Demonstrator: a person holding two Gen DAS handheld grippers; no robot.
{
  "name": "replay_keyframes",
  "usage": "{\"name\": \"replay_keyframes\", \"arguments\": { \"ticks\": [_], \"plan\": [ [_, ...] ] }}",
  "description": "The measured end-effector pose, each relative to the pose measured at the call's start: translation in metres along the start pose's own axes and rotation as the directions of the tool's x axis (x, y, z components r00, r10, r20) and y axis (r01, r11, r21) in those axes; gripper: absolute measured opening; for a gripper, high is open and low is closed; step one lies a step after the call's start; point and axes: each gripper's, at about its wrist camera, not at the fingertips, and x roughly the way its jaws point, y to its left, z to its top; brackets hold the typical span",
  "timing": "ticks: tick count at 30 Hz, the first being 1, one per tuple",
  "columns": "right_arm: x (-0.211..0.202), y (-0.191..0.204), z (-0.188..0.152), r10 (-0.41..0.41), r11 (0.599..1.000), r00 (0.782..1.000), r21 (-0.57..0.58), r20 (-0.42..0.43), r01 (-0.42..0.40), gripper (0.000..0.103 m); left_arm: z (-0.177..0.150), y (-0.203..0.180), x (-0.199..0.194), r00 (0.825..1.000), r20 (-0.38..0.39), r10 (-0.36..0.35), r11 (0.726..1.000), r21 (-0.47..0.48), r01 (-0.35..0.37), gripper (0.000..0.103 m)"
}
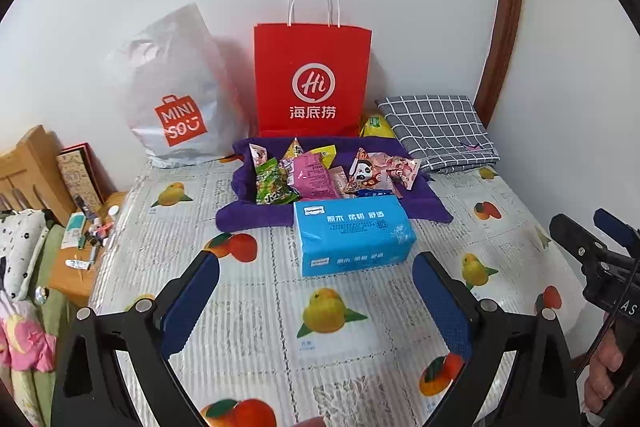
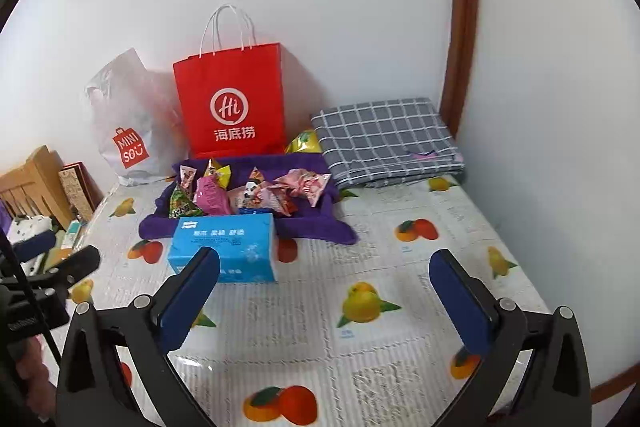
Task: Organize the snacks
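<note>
Table [image 1: 256, 311]: flat top under a glossy ribbed plastic cover printed with oranges and yellow fruit; everything below sits on it, against a plain white wall.

Red paper bag [image 1: 312, 83]: stiff, rectangular, upright against the wall, white twisted-cord handles, round white logo.

White plastic bag [image 1: 172, 95]: soft, crinkled, slumped just left of the red bag, orange square logo.

Checked cloth [image 1: 438, 131]: grey fabric with a white grid, folded into a flat pad at the back right corner.

Purple towel [image 1: 248, 215]: plush pile, spread in front of the red bag, edges rumpled up.

Tissue pack [image 1: 352, 235]: blue, soft-sided brick in shiny film, lying at the towel's front edge, nearest my grippers.

Snacks [image 1: 316, 173]: a loose heap of small crinkly foil and plastic packets on the towel, behind the tissue pack. Green, magenta, yellow and pink wrappers, several pillow- or triangle-shaped.

My left gripper [image 1: 316, 301]: black frame, blue textured pads, spread wide above the cover in front of the tissue pack, holding nothing.

My right gripper [image 2: 326, 295]: same build, spread equally wide and holding nothing, over bare cover to the right of the tissue pack.
</note>
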Motion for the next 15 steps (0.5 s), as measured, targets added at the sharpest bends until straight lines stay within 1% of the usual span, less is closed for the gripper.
{"name": "replay_keyframes", "arguments": {
  "ticks": [8, 12, 15],
  "plan": [
    [-0.029, -0.004, -0.016, 0.033, 0.999, 0.999, 0.003, 0.028, -0.033, 0.103, -0.018, -0.007, -0.022, 1.000, 0.030, 0.001, 1.000, -0.004, -0.001, 0.099],
    [-0.035, -0.004, -0.018, 0.028, 1.000, 0.999, 0.000, 0.033, -0.028, 0.103, -0.019, -0.011, -0.028, 0.999, 0.038, 0.006, 1.000, 0.001, -0.006, 0.099],
    [-0.039, -0.004, -0.019, 0.040, 0.999, 0.998, 0.003, 0.041, -0.041, 0.103, -0.020, -0.013, -0.031, 0.999, 0.044, 0.009, 1.000, 0.006, -0.010, 0.099]
  ]
}}
